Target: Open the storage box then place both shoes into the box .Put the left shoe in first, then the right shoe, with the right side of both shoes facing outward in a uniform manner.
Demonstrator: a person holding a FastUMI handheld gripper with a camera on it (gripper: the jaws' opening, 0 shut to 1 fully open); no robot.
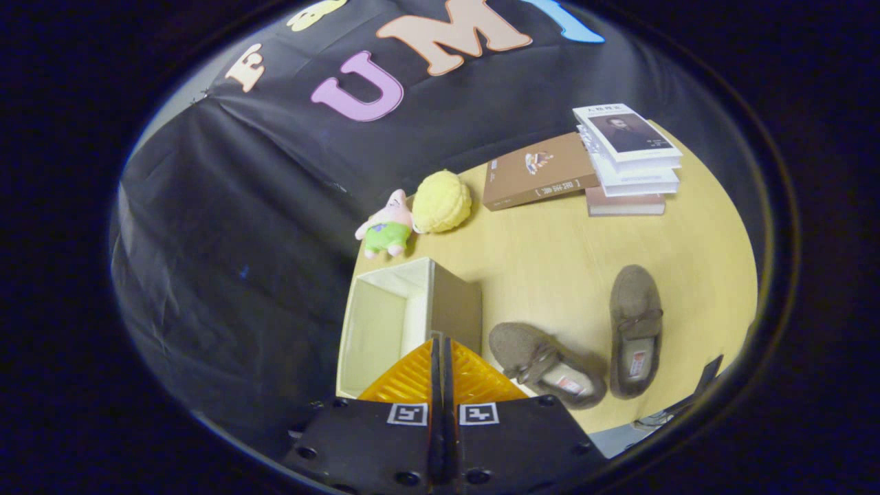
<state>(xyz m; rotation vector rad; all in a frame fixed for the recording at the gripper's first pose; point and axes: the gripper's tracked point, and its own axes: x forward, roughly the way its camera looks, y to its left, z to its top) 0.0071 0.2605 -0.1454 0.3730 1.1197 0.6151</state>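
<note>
The storage box (385,323) stands open on the wooden table, its pale inside bare, with a brown outer wall on its right. My gripper (440,338) hovers above the box's near right rim with its fingers pressed together and nothing between them. Two brown slip-on shoes with bows lie on the table to the right of the box. The nearer shoe (546,364) lies slanted just right of my fingers. The other shoe (636,330) lies farther right, its toe pointing away from me.
Beyond the box sit a pink and green plush toy (386,225) and a yellow round plush (441,201). A brown book (536,172) and a stack of books (629,158) lie at the table's far right. A dark object (705,378) pokes in beside the far shoe.
</note>
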